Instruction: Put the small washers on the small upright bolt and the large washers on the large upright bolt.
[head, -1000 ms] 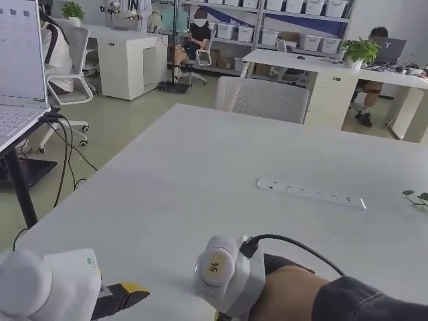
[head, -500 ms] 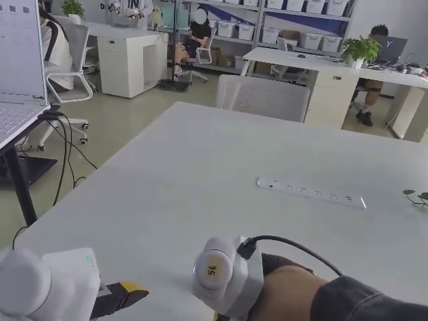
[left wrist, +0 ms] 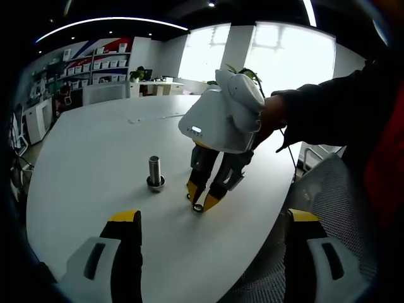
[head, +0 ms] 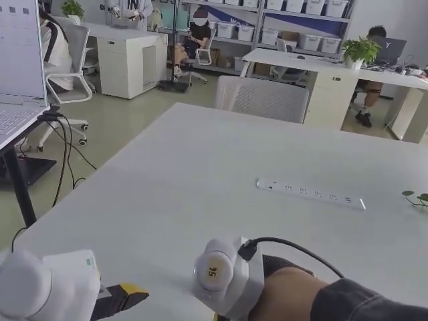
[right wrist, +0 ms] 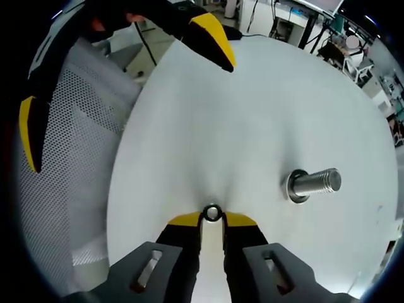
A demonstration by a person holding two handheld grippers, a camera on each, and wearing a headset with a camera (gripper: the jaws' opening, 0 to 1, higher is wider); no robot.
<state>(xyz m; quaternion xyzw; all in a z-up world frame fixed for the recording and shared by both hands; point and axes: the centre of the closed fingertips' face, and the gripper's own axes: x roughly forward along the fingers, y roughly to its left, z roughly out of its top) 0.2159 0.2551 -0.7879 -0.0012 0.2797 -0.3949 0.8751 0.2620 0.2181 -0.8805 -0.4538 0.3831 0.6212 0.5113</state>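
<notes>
Nothing moved; right gripper [right wrist: 212,219] fingers clamp small washer [right wrist: 212,213] near table [right wrist: 136,189] edge; left gripper [left wrist: 210,218] fingers apart.

I am pinching a small ring-shaped washer [right wrist: 212,213] between the yellow tips of my right gripper [right wrist: 212,221], with the jaws drawn almost together around it, low over the white table [right wrist: 252,107]. A threaded bolt [right wrist: 312,182] is standing on its head off to the right, apart from the washer. My left gripper [right wrist: 123,88] is reaching in from the upper left, its yellow-tipped jaws gaping wide, and a mesh chair [right wrist: 76,164] is showing beyond the table's edge
</notes>
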